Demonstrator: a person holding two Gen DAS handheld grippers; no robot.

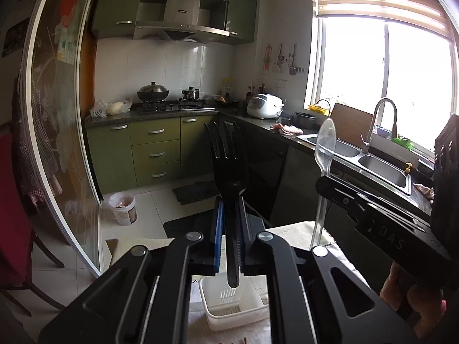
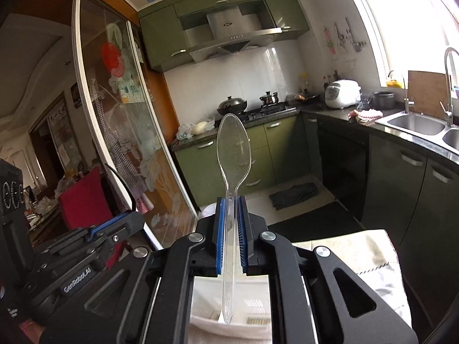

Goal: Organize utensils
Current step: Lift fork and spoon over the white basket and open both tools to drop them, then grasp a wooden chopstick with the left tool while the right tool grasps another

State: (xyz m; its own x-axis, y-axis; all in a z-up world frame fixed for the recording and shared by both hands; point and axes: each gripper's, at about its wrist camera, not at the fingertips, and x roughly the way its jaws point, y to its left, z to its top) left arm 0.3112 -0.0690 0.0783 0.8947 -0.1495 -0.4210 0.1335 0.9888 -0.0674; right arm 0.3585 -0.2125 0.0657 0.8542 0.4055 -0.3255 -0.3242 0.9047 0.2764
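Note:
My left gripper (image 1: pixel 229 200) is shut on the handle of a black plastic fork (image 1: pixel 228 154), whose tines point up and away. My right gripper (image 2: pixel 230 200) is shut on the stem of a clear plastic spoon (image 2: pixel 233 149), bowl upward. In the left wrist view the right gripper (image 1: pixel 324 183) comes in from the right, with the clear spoon (image 1: pixel 325 143) standing in it. In the right wrist view the left gripper (image 2: pixel 134 218) shows side-on at the lower left. Below both grippers sits a white slotted plastic basket (image 1: pixel 212 306), also seen as the white basket (image 2: pixel 252 326).
Both grippers are raised over a cloth-covered table (image 1: pixel 289 226). Beyond lie a kitchen floor with a black mat (image 1: pixel 195 190), a white bucket (image 1: pixel 123 207), green cabinets (image 1: pixel 156 152), a stove with pots (image 1: pixel 175 104), a double sink (image 1: pixel 381 169) at right and a glass sliding door (image 1: pixel 57 132) at left.

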